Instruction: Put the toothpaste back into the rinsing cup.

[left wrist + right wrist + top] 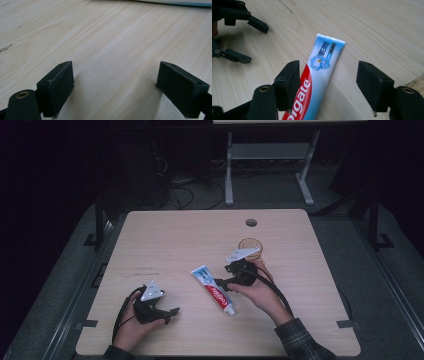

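Toothpaste tube (320, 72) lies flat between the spread right gripper (329, 87); left gripper (116, 90) rests released nearby.

A toothpaste tube (213, 290) lies flat on the wooden table (165, 240), just below the centre of the high view, running diagonally from its crimped light-blue end at upper left to its white cap at lower right. Its body is blue and white with a red band bearing white lettering. In the right gripper view the tube (317, 75) lies at bottom centre, crimped end pointing up.
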Motion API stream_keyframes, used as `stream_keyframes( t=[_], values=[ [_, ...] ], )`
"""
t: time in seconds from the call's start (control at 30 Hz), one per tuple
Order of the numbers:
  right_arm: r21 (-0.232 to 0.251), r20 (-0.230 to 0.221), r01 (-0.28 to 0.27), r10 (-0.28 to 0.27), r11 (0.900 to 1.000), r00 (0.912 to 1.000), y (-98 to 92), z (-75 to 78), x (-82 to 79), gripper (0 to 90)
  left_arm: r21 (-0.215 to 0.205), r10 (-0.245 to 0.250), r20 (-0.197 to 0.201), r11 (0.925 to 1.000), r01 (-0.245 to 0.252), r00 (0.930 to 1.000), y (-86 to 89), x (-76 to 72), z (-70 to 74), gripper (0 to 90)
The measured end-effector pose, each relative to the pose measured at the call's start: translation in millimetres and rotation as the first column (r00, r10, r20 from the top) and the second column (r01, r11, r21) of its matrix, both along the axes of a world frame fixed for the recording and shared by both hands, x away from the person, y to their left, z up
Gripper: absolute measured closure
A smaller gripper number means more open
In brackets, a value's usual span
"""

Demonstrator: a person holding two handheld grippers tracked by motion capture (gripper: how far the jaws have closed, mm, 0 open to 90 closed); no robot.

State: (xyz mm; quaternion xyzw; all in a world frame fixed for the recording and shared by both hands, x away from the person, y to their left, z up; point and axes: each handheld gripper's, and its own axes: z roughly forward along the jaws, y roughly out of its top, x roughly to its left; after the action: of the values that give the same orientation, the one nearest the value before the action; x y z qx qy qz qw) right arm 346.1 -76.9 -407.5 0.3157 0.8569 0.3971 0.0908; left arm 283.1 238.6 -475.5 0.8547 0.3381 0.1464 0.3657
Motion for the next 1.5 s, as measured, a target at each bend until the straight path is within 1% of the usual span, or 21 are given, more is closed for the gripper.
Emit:
stream_keyframes(
  t=[0.1,0.13,0.17,0.2,0.37,0.43,0.47,0.57,0.63,0.73,0.83,0.87,0.93,0.97,1.03,1.07,1.13,1.2,1.37,1.47,1.5],
  values=[
    [0.008,-0.01,-0.001,0.001,1.0,0.9999,7.2,-1.2,4.9,34.9,0.0,0.0,0.0,1.0,0.0,1.0,0.0,0.0,0.0,13.1],
    [-0.003,-0.017,-0.002,0.002,1.0,0.9999,9.8,-2.2,6.5,34.7,0.001,-0.001,0.0,1.0,0.001,1.0,0.1,0.0,0.0,13.1],
    [-0.003,-0.017,-0.002,0.002,1.0,0.9999,9.8,-2.2,6.5,34.7,0.001,-0.001,0.0,1.0,0.001,1.0,0.1,0.0,0.0,13.0],
    [-0.014,-0.025,-0.002,0.001,1.0,0.9997,15.3,-4.6,10.0,34.5,0.002,-0.002,0.0,1.0,0.002,1.0,0.2,0.1,0.1,13.0],
    [-0.027,-0.048,0.0,-0.002,1.0,0.9988,25.8,-8.7,17.7,34.5,0.007,-0.004,-0.001,1.0,0.004,1.0,0.4,0.1,0.2,13.0],
    [-0.028,-0.051,0.0,-0.002,1.0,0.9987,28.0,-9.5,19.3,34.5,0.007,-0.004,-0.001,1.0,0.004,1.0,0.4,0.1,0.3,13.1],
    [-0.04,-0.059,0.003,-0.005,0.999,0.9982,32.1,-11.4,22.9,34.5,0.007,-0.004,0.0,1.0,0.004,1.0,0.5,0.2,0.3,13.0],
    [-0.049,-0.067,0.005,-0.008,0.999,0.9978,35.4,-13.4,26.1,34.7,0.007,-0.003,0.0,1.0,0.003,1.0,0.5,0.2,0.3,13.0],
    [-0.043,-0.078,0.015,-0.018,0.999,0.9968,38.5,-15.4,28.5,34.8,0.006,-0.004,-0.001,1.0,0.004,1.0,0.4,0.1,0.2,13.0],
    [-0.056,-0.097,0.022,-0.027,0.998,0.995,44.2,-21.2,32.1,34.4,0.004,-0.004,-0.002,1.0,0.004,1.0,0.4,0.0,0.1,13.0],
    [-0.063,-0.102,0.025,-0.031,0.998,0.9943,47.6,-23.8,33.5,34.3,0.004,-0.004,-0.002,1.0,0.004,1.0,0.4,0.0,0.1,13.1],
    [-0.069,-0.115,0.033,-0.041,0.997,0.9926,51.8,-26.4,34.8,34.2,0.004,-0.004,-0.002,1.0,0.004,1.0,0.4,0.0,0.1,13.0],
    [-0.075,-0.117,0.036,-0.045,0.997,0.9922,53.1,-27.3,35.4,34.2,0.004,-0.004,-0.001,1.0,0.004,1.0,0.4,0.0,0.1,13.0],
    [-0.095,-0.122,0.044,-0.056,0.994,0.9909,56.4,-30.8,37.2,34.2,0.005,-0.005,-0.001,1.0,0.005,1.0,0.4,0.0,0.2,13.0],
    [-0.098,-0.128,0.045,-0.058,0.994,0.9901,57.4,-31.9,37.7,34.1,0.005,-0.005,-0.001,1.0,0.005,1.0,0.4,0.0,0.1,13.0],
    [-0.112,-0.139,0.046,-0.061,0.993,0.9885,60.2,-35.5,38.9,34.1,0.004,-0.005,-0.001,1.0,0.005,1.0,0.4,0.0,0.1,13.0],
    [-0.118,-0.145,0.045,-0.062,0.992,0.9876,62.6,-38.2,39.7,33.9,0.005,-0.006,-0.001,1.0,0.006,1.0,0.5,0.0,0.1,13.0],
    [-0.134,-0.148,0.045,-0.065,0.99,0.9869,65.0,-40.9,40.5,33.9,0.004,-0.006,-0.001,1.0,0.006,1.0,0.5,0.0,0.1,13.0],
    [-0.153,-0.151,0.039,-0.062,0.987,0.9866,68.7,-45.1,41.2,34.1,0.005,-0.007,-0.002,1.0,0.007,1.0,0.6,0.0,0.2,13.0],
    [-0.177,-0.152,0.031,-0.058,0.984,0.9866,71.8,-48.6,40.7,34.7,0.001,-0.005,-0.001,1.0,0.005,1.0,0.4,-0.1,0.0,13.0],
    [-0.188,-0.145,0.03,-0.057,0.982,0.9878,72.4,-49.5,40.6,34.8,0.005,-0.008,-0.002,1.0,0.008,1.0,0.6,0.0,0.2,13.1]
  ],
)
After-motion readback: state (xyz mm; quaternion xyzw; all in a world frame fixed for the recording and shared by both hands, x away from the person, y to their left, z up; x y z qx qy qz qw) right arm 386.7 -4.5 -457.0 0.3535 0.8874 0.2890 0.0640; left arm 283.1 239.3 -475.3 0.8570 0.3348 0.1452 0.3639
